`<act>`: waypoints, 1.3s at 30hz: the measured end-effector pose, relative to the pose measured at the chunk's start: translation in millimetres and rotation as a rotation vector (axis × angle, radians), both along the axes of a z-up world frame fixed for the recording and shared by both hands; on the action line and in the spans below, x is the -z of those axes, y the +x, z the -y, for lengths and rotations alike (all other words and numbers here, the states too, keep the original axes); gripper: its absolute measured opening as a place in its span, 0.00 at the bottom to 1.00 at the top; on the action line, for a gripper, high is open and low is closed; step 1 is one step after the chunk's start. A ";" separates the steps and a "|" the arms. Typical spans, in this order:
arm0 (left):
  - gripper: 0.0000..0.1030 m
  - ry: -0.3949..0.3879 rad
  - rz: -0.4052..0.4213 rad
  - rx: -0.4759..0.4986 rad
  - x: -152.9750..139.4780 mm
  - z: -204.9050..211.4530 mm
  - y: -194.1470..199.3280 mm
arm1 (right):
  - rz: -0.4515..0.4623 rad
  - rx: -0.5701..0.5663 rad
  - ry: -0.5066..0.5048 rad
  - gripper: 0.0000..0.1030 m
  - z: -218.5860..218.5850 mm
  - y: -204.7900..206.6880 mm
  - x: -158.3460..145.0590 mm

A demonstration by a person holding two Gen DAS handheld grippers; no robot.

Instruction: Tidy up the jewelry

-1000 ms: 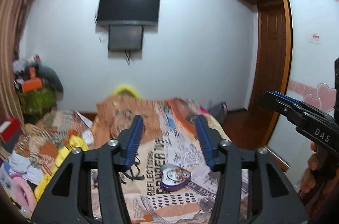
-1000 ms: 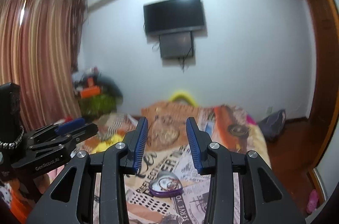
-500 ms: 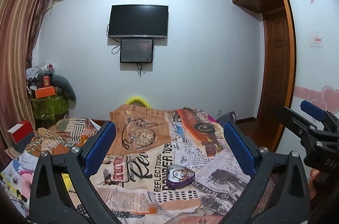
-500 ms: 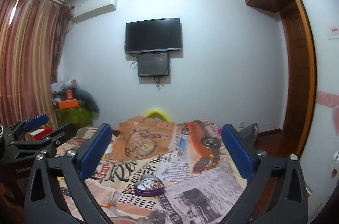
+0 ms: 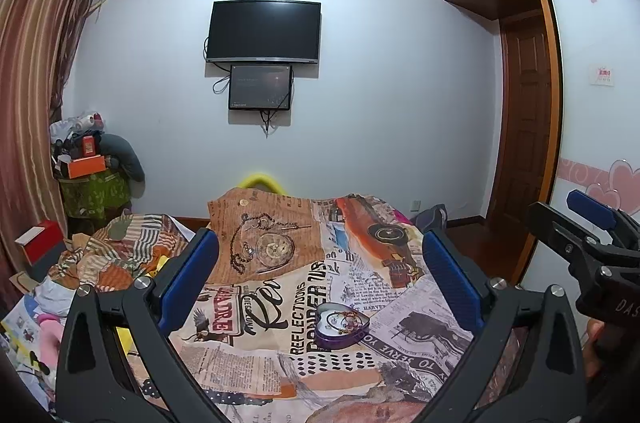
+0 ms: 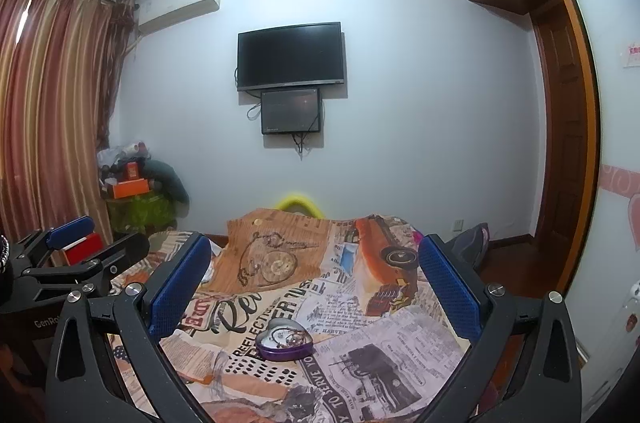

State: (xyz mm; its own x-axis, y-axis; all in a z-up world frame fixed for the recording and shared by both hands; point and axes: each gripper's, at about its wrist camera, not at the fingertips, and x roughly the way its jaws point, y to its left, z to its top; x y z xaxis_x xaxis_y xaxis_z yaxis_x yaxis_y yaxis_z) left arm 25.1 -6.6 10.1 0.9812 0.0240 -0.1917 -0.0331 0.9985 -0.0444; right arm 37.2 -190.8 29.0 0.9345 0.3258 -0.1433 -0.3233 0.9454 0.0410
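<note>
A purple heart-shaped tin [image 5: 341,325] lies open on the bed, with tangled jewelry inside; it also shows in the right wrist view [image 6: 285,340]. My left gripper [image 5: 320,259] is wide open and empty, held above and short of the tin. My right gripper [image 6: 314,265] is also wide open and empty, above the tin. Each gripper shows at the edge of the other's view: the right one [image 5: 588,223] and the left one [image 6: 76,243].
The bed has a newspaper-print cover [image 5: 280,287]. Clothes and clutter [image 5: 100,255] lie on its left side. A TV [image 5: 263,32] hangs on the far wall. A wardrobe [image 5: 528,127] and a sliding door stand at right.
Both grippers have opened wide from a narrow gap. Both views have tilted up a little, so the tin sits lower between the fingers.
</note>
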 end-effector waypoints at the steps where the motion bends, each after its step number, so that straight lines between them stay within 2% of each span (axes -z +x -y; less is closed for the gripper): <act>1: 0.99 0.000 -0.002 0.000 0.6 0.0 0.4 | -0.003 0.000 -0.001 1.00 0.2 1.6 -0.5; 39: 0.99 -0.003 -0.022 0.034 3.9 1.2 7.7 | -0.038 -0.001 -0.001 1.00 1.3 2.5 -4.2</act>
